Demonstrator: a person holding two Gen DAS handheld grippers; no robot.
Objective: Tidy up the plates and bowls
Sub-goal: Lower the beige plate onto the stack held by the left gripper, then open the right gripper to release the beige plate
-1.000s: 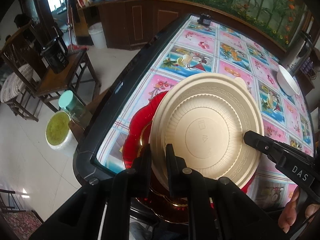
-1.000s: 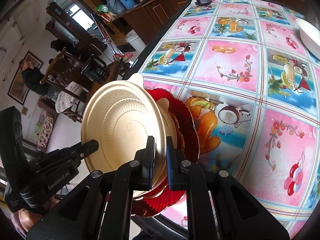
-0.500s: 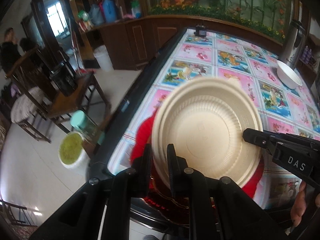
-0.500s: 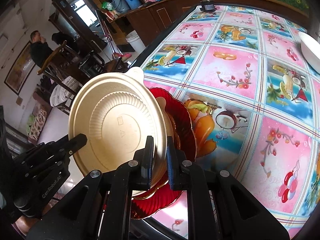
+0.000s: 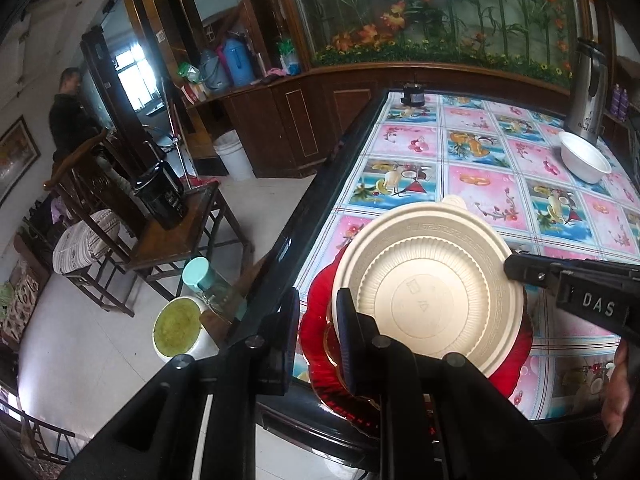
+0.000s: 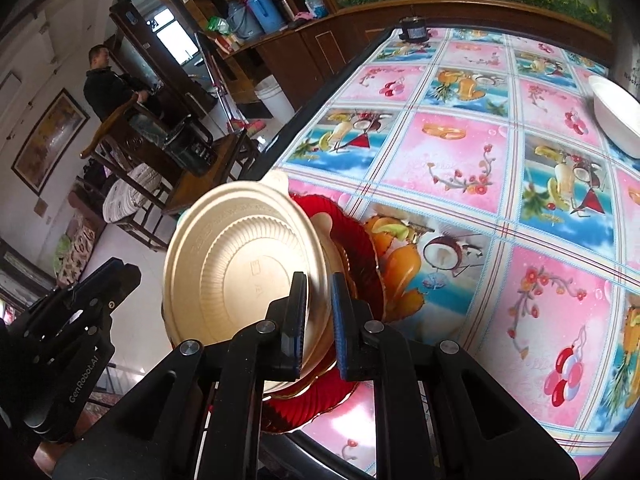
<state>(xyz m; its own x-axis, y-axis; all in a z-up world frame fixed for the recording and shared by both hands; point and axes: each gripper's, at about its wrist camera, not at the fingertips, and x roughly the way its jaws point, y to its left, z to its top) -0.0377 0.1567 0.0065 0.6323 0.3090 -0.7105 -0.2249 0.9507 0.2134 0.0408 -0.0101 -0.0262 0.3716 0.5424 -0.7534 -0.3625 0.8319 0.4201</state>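
Note:
A beige plastic plate [image 5: 424,300] lies upside down on other beige dishes over a red glass plate [image 5: 320,320] at the near left corner of the table. My left gripper [image 5: 318,320] is open, its jaws astride the stack's left rim without clamping it. My right gripper [image 6: 320,312] is shut on the right rim of the beige plate [image 6: 240,268], which covers most of the red plate [image 6: 360,248]. A white bowl [image 5: 584,158] sits far right; it also shows in the right wrist view [image 6: 616,116].
The table has a fruit-patterned cloth [image 6: 460,152] and a black edge [image 5: 320,184]. A steel thermos [image 5: 586,92] stands behind the white bowl. A small black object [image 5: 412,94] sits at the far end. Chairs, a side table and a bucket [image 5: 180,332] stand on the floor to the left.
The left gripper's jaws have opened off the plate rim. Both grippers and the stack have risen and tilted, bringing more of the room into view. The right gripper keeps its hold.

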